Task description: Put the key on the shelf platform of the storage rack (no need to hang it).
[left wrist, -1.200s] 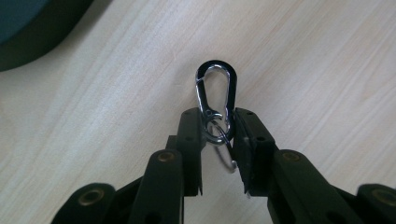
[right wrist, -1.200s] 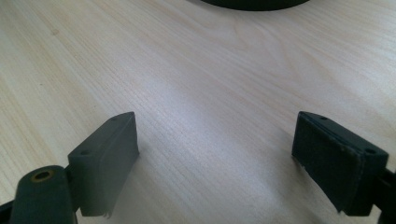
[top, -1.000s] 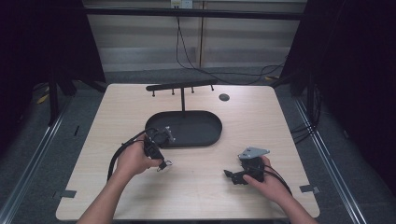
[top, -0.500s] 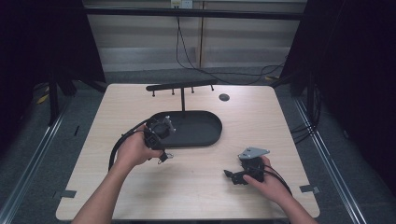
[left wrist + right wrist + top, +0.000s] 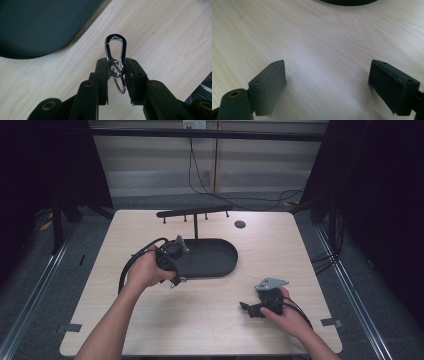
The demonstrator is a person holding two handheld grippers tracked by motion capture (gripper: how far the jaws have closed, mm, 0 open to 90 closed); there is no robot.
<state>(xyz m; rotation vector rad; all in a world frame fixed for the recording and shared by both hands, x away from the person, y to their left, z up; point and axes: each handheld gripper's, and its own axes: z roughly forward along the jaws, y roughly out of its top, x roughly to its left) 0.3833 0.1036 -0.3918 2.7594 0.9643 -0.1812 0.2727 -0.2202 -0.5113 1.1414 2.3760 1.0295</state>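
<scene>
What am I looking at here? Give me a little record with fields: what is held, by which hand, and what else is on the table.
Held thing: carabiner with a key ring, silver metal
Held by: left gripper, fingers closed on it
Other hand: right gripper, fingers wide apart, nothing between them
Surface: wooden table
Also there: black oval stand with a hook bar on a post
</scene>
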